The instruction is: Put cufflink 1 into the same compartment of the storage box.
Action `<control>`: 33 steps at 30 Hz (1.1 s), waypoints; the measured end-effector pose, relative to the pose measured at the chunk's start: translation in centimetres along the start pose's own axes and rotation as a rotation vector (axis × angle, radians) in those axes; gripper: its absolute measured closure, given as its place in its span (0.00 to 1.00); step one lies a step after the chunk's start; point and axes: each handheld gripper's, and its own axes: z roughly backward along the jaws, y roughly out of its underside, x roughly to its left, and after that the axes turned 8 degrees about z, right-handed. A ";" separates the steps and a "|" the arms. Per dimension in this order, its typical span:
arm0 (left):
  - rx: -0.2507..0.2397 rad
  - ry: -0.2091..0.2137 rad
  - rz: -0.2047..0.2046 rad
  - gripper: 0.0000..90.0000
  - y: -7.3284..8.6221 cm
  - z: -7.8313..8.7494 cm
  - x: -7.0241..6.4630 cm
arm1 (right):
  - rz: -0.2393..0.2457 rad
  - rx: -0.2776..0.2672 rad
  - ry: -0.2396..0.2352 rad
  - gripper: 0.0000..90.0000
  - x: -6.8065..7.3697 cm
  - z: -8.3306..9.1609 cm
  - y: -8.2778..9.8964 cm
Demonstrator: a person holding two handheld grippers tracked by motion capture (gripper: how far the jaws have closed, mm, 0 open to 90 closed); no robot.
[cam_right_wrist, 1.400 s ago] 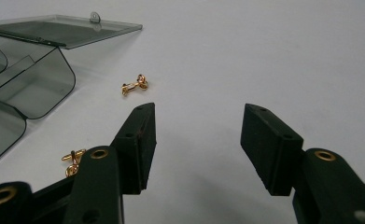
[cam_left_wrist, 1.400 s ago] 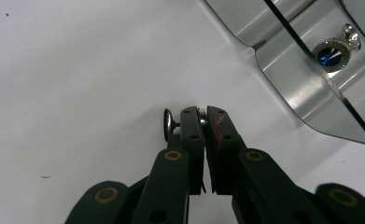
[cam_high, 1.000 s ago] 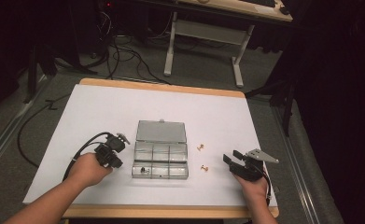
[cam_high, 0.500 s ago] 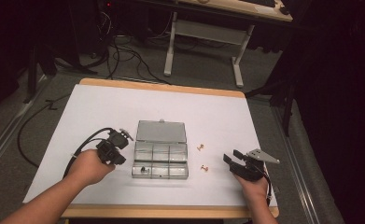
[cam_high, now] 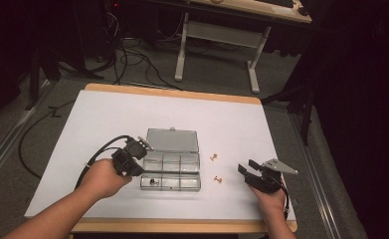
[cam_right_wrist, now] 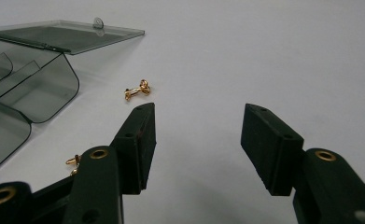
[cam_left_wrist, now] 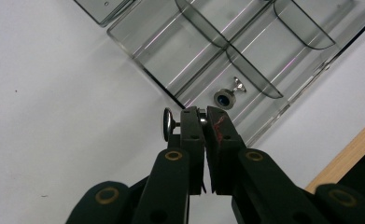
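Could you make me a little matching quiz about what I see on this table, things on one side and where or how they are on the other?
Things:
1. left gripper
2. right gripper
3. gold cufflinks
4. silver cufflink with blue face

States:
A. lying inside a compartment of the clear box
B. open, holding nothing
C. loose on the white table
D. shut on a silver cufflink

Pairs: 1-D, 2-B, 3-C, 4-A

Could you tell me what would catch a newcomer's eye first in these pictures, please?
The clear compartment box lies lid-open mid-table, one silver cufflink in a front compartment. The left tool hangs just above it, shut on a second silver cufflink. Two gold cufflinks lie on the white table right of the box, before the open right tool.
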 end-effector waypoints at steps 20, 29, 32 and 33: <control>0.039 0.041 -0.058 0.96 -1.2 -1.7 -2.4 | -0.003 0.001 0.001 0.51 -0.1 0.0 0.1; 0.050 0.048 -0.048 0.96 -0.9 -2.5 -2.3 | -0.004 0.001 0.001 0.51 -0.1 0.0 0.0; 0.061 0.048 -0.049 0.96 -0.8 -2.9 -2.2 | -0.003 0.001 0.001 0.51 -0.1 0.0 0.0; 0.067 0.045 -0.053 0.96 -0.8 -3.0 -2.2 | -0.001 0.001 0.001 0.51 -0.2 0.0 0.0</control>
